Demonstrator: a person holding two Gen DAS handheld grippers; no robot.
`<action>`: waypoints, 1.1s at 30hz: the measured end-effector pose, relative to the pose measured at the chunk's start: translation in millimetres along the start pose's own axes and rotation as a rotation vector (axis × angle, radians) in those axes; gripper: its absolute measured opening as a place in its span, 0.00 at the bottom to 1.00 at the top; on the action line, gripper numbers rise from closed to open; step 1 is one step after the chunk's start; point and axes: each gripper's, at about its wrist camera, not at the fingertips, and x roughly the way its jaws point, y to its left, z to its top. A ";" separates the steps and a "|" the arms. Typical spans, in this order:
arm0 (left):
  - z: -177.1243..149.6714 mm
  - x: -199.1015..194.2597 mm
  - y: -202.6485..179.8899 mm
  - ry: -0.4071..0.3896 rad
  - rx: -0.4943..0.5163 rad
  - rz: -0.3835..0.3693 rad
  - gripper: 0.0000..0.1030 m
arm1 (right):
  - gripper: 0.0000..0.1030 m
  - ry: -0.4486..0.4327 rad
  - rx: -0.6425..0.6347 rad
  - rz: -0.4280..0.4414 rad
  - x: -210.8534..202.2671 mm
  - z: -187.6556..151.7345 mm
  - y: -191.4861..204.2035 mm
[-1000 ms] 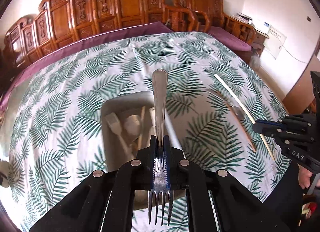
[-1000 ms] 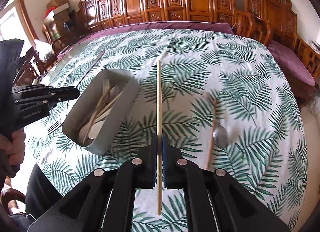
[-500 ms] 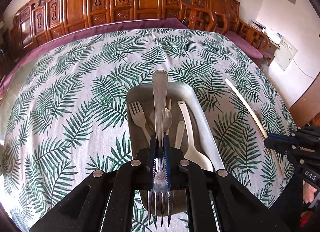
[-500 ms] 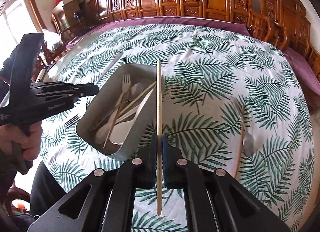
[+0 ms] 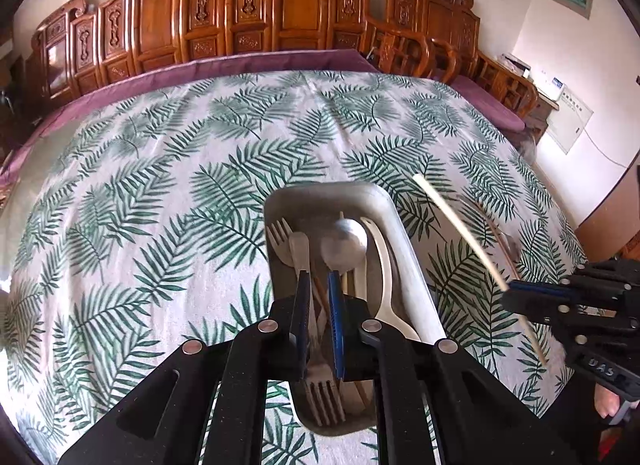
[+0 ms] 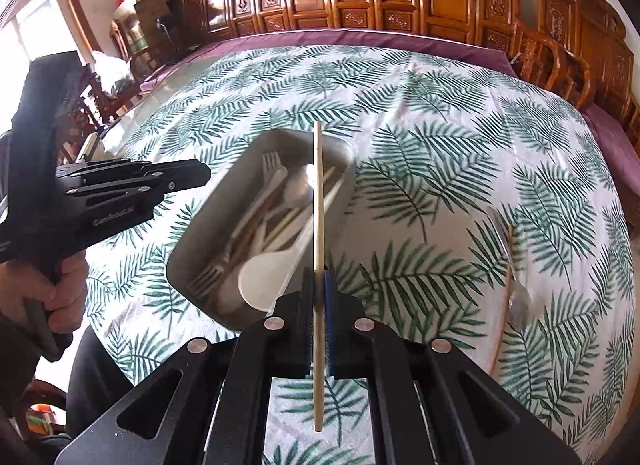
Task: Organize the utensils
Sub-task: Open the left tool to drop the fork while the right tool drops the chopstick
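The left gripper [image 5: 318,297] has its fingers [image 5: 303,305] parted, with nothing between them. Directly beneath the gap lies a metal fork [image 5: 322,389], tines toward the camera, resting inside the metal tray [image 5: 416,285]. Beside it in the tray are a pale fork [image 5: 282,241], a metal spoon [image 5: 345,243] and a white plastic spoon [image 5: 385,265] (several thinner wooden sticks lie under them, hard to separate).

The right gripper [image 6: 319,297] has its fingers [image 6: 307,325] pressed against a single wooden chopstick [image 6: 318,225], held about a third of the way up its length. The chopstick points forward, its far end above the tray [image 6: 192,249] at the tray's right rim; whether it touches is unclear.

The tray sits on the desk [image 6: 440,113], which wears a white cloth printed with green fern leaves. To the right of the tray, well apart, a metal spoon [image 6: 518,301] and another chopstick [image 6: 505,305] lie on the cloth, close together. Carved wooden chairs [image 5: 256,13] line the far edge.
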 end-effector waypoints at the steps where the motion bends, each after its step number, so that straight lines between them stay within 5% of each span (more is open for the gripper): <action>1: 0.1 -3.7 0.8 -0.007 -0.001 0.004 0.14 | 0.06 -0.001 -0.002 0.005 1.5 2.4 2.4; 13: -8.8 -48.4 19.6 -0.076 -0.030 0.065 0.29 | 0.06 0.034 0.011 0.058 42.4 20.8 31.5; 16: -11.9 -56.6 25.7 -0.086 -0.048 0.068 0.42 | 0.06 0.048 0.023 0.067 52.5 22.8 33.4; 20: -16.4 -65.2 34.4 -0.098 -0.071 0.078 0.48 | 0.06 0.053 0.028 0.065 59.1 27.1 33.5; 33: -25.2 -69.2 45.3 -0.099 -0.086 0.100 0.49 | 0.06 0.012 0.033 0.076 48.9 36.3 28.6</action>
